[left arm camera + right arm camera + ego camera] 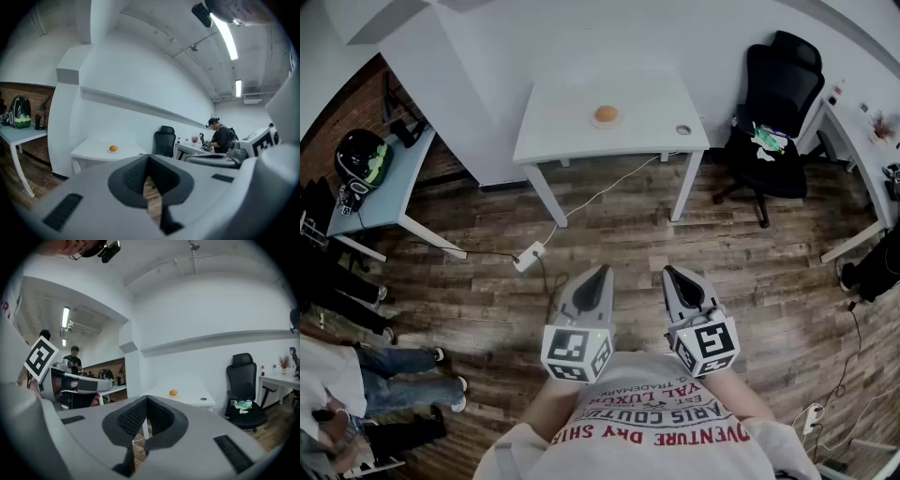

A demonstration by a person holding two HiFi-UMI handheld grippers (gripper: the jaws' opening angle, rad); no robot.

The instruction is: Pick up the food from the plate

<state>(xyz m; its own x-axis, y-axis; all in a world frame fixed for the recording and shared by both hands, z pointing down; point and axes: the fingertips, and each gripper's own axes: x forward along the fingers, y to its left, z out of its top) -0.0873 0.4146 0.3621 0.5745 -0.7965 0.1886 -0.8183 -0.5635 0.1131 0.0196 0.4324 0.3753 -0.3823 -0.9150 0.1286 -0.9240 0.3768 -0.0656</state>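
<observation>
Left gripper (pixel 601 272) and right gripper (pixel 671 273) are both closed with nothing between the jaws, held out low in front of us. Far across the wooden floor (pixel 487 281), the round orange food (pixel 606 113) sits untouched on its small plate (pixel 606 124) on the white surface (pixel 562 122). So we've done nothing yet: the approach, the opening and the grab all remain.

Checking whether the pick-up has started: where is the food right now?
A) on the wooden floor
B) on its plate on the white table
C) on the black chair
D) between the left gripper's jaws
B: the food sits on its plate on the white table, far ahead of the left gripper and right gripper, both shut and empty.
</observation>
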